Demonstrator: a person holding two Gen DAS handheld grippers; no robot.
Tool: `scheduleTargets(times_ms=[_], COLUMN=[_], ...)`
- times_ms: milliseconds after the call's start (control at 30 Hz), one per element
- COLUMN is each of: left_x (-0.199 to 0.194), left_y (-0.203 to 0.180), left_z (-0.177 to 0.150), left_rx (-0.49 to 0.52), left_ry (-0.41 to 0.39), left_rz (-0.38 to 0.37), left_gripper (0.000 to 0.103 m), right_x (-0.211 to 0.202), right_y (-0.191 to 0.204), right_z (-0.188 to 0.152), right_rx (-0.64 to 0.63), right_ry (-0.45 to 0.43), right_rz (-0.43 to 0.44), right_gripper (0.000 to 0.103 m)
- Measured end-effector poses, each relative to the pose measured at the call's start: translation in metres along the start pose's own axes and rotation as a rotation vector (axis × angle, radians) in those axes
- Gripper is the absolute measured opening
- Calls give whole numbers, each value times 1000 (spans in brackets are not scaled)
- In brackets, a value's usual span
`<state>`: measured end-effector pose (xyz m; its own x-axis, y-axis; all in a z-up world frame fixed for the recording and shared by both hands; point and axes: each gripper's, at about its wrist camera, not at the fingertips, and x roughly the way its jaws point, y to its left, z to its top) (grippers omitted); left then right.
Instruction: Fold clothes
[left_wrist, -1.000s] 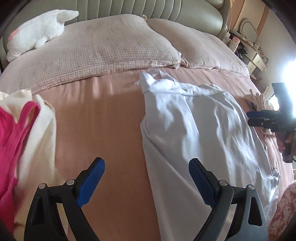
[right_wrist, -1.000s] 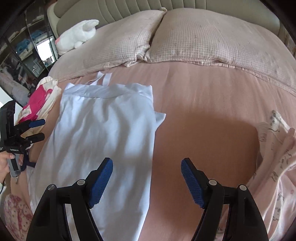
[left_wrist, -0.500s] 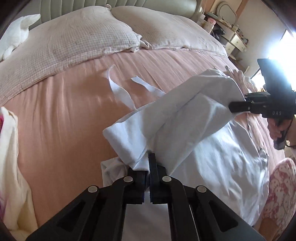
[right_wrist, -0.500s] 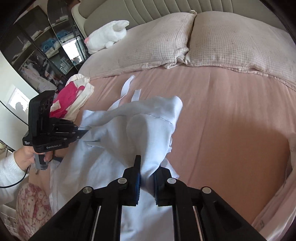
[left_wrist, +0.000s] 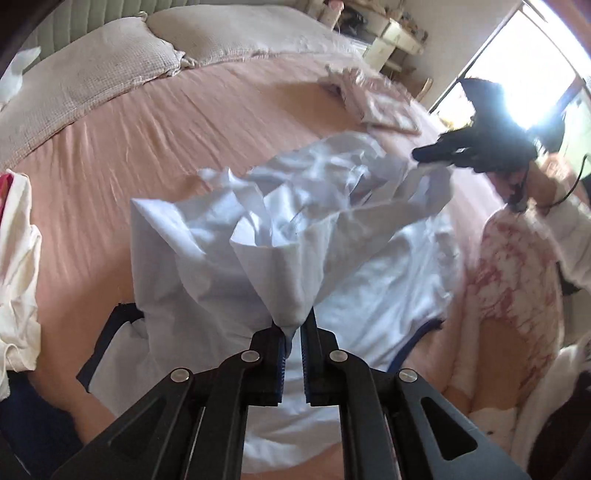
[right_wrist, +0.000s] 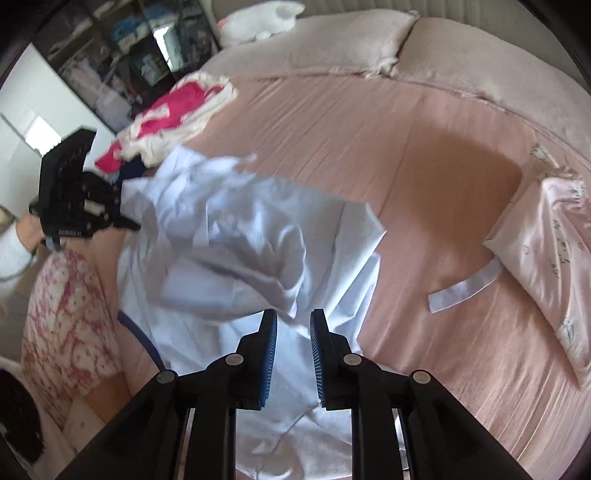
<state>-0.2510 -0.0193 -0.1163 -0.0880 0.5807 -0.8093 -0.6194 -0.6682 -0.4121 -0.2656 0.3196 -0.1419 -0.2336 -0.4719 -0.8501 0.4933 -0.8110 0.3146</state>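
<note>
A white garment (left_wrist: 295, 229) with navy trim lies crumpled on the pink bed sheet (left_wrist: 147, 147), its far part lifted and pulled over toward the near edge. My left gripper (left_wrist: 293, 332) pinches a peak of this cloth at its fingertips while its jaws are opening. In the right wrist view the garment (right_wrist: 240, 240) bunches just beyond my right gripper (right_wrist: 293, 325). Its jaws are opening with a clear gap, and cloth shows only beneath them. Each gripper shows in the other's view: the right gripper (left_wrist: 424, 153) at the cloth's far corner, the left gripper (right_wrist: 125, 221) at its left edge.
A white fabric strip (right_wrist: 461, 290) lies loose on the sheet. A pink and cream clothes pile (right_wrist: 173, 114) sits at the left and a folded pale pink garment (right_wrist: 554, 251) at the right. Pillows (left_wrist: 92, 74) line the headboard. A person's pink patterned clothing (left_wrist: 509, 280) is at the bed's near edge.
Both grippers went from open above the flat garment to shut on its far edge. They lifted it and carried it toward the near side, and the right jaws have since parted.
</note>
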Motion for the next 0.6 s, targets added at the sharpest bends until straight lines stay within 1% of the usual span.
scheduleTargets(times_ms=[33, 67, 100, 133, 167, 200, 233, 267, 300, 333, 367, 400, 433, 467, 500, 533, 567, 600], left_x=[-10, -17, -23, -29, -33, -33, -31, -23, -12, 4, 21, 37, 51, 65, 77, 82, 83, 84], left_y=[1, 0, 0, 3, 6, 10, 13, 15, 14, 10, 6, 1, -3, -7, -11, -14, -15, -16], left_z=[4, 10, 15, 20, 26, 32, 38, 44, 48, 50, 49, 45, 40, 35, 30, 26, 25, 23], left_rx=[-25, -40, -55, -73, -95, -122, -141, -148, -139, -107, -65, -19, 16, 50, 83, 101, 99, 97], left_ry=[-50, -93, -136, -184, -226, -259, -272, -260, -223, -154, -84, -23, 26, 75, 114, 125, 116, 107], left_rz=[-28, -11, 7, 0, -11, -29, -27, 4, 61, 154, 229, 261, 270, 279, 306, 347, 371, 394], left_gripper=[28, 38, 54, 56, 56, 56, 56, 56, 56, 56, 56, 56, 56, 56, 56, 52, 43, 25], right_x=[-7, -10, -9, -3, 6, 17, 29, 40, 49, 54, 58, 58, 55, 52, 49, 45, 41, 41], right_y=[0, 3, 6, 9, 13, 17, 22, 29, 38, 46, 51, 54, 55, 59, 65, 71, 77, 85], right_z=[6, 13, 20, 28, 35, 41, 45, 48, 47, 44, 39, 35, 30, 26, 22, 18, 15, 12], right_rx=[29, 42, 46, 41, 41, 38, 25, 4, -30, -57, -73, -79, -71, -70, -79, -88, -98, -117], right_ry=[-47, -77, -99, -103, -94, -71, -40, -9, 20, 40, 51, 58, 61, 64, 65, 65, 66, 71], right_rz=[-33, -68, -99, -116, -112, -96, -87, -86, -103, -133, -166, -186, -188, -179, -153, -126, -100, -92], right_gripper=[37, 53, 58, 58, 58, 58, 58, 58, 58, 58, 58, 58, 58, 58, 58, 58, 60, 62])
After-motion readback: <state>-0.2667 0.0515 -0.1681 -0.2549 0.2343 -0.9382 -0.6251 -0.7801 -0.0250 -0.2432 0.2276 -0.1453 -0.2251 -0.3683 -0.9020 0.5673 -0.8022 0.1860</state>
